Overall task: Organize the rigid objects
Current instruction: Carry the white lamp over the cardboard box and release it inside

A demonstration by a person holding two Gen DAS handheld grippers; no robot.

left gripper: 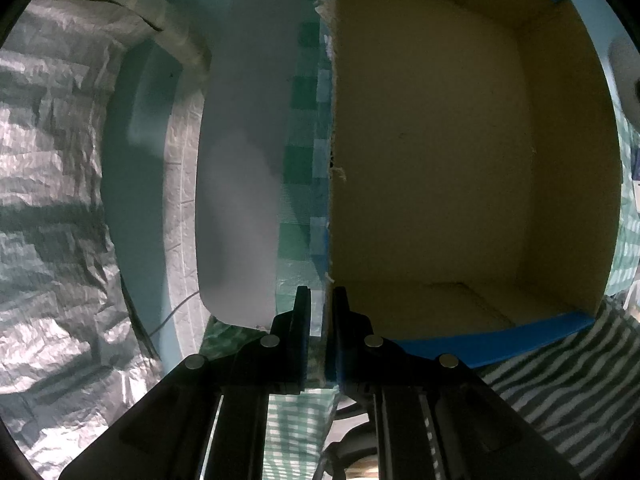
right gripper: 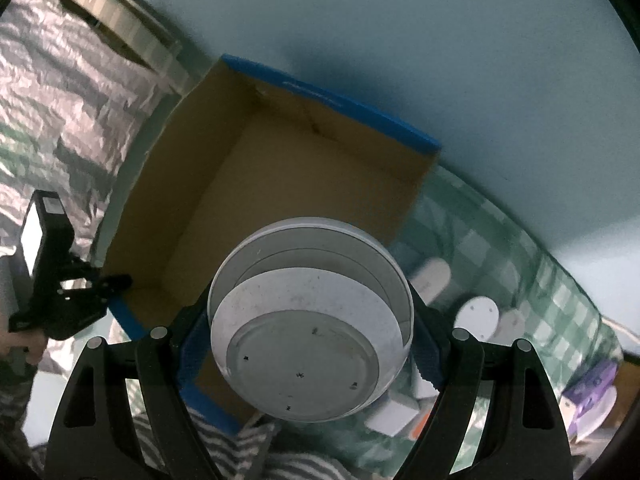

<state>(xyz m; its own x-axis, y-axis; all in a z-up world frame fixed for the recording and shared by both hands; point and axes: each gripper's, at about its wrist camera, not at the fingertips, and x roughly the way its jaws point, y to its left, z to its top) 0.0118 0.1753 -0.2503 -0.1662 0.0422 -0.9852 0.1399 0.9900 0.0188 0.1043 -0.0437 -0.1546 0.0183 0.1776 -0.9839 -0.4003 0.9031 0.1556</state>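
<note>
Inside the cardboard box [left gripper: 432,152] nothing can be seen in either view: its brown floor and walls are bare, so the sorting looks to be at its very start, with no object yet put away. The left gripper [left gripper: 322,300] has its jaws closed tight on the box's left wall, near the torn edge, apparently steadying the box on the checked cloth [left gripper: 304,184] that covers the bench. The right gripper [right gripper: 310,340] has its jaws clamped on the sides of a round white device [right gripper: 308,332], wide and shallow with a flat grey base turned to the camera, carried above the near corner of the box, not yet inside it. To judge by this, the device would be the first item to go in. Much is left: beside the box on the cloth lie several more small things, among them a white disc [right gripper: 478,316], a white oblong piece [right gripper: 434,278], a white block [right gripper: 390,418] and something purple [right gripper: 592,390], all blurred and hard to name.
</note>
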